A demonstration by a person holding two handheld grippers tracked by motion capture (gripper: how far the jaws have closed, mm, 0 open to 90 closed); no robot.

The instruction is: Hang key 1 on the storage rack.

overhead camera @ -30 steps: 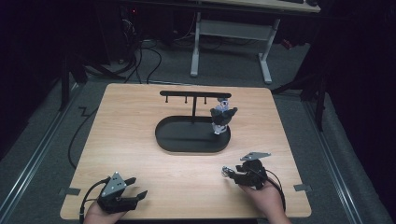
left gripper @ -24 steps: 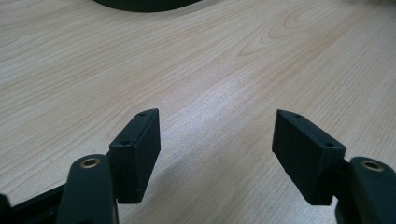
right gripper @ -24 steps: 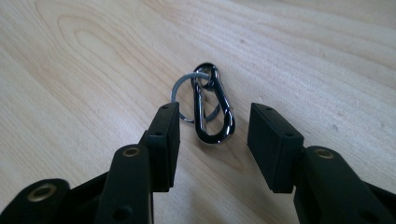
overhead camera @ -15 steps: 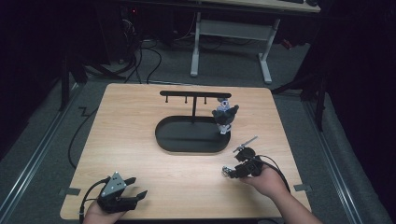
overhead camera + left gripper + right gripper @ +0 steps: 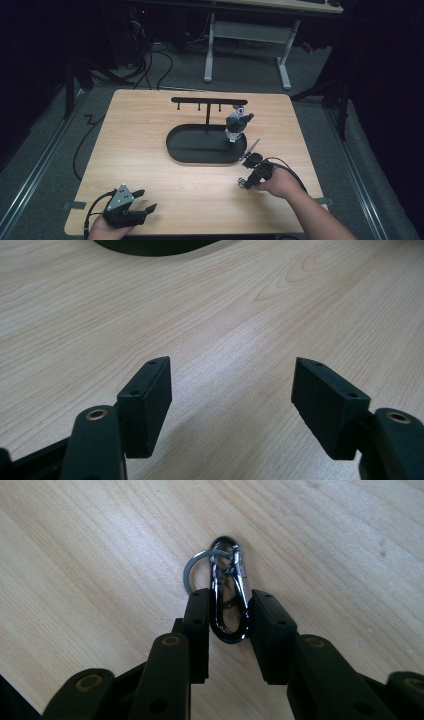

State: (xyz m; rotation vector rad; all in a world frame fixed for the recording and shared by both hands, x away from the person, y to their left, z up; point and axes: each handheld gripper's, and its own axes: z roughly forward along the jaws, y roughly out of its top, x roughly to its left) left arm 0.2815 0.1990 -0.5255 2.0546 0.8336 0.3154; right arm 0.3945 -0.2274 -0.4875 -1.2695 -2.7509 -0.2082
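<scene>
A black carabiner [image 5: 228, 615] with a silver key ring [image 5: 192, 570] lies on the wooden table [image 5: 150, 130]. My right gripper [image 5: 228, 630] points down at it. Its jaws have just been closing, and the pads now press both sides of the carabiner. In the high view the right gripper [image 5: 246, 181] is just in front of the black oval stand base [image 5: 195, 150]. A T-shaped hook bar [image 5: 207, 101] rises from that base, and a grey and black keychain figure [image 5: 237, 124] hangs at its right end. My left gripper [image 5: 142, 212] rests open and holds nothing [image 5: 232, 390] at the front left.
A cable [image 5: 287, 167] trails from the right gripper over the person's hand. Tape marks sit at the table's front corners. A white desk frame [image 5: 250, 35] and floor cables lie beyond the far edge.
The right hand has shifted left and away, toward the stand, and its gripper has tipped down onto the table. The left gripper has stayed put.
</scene>
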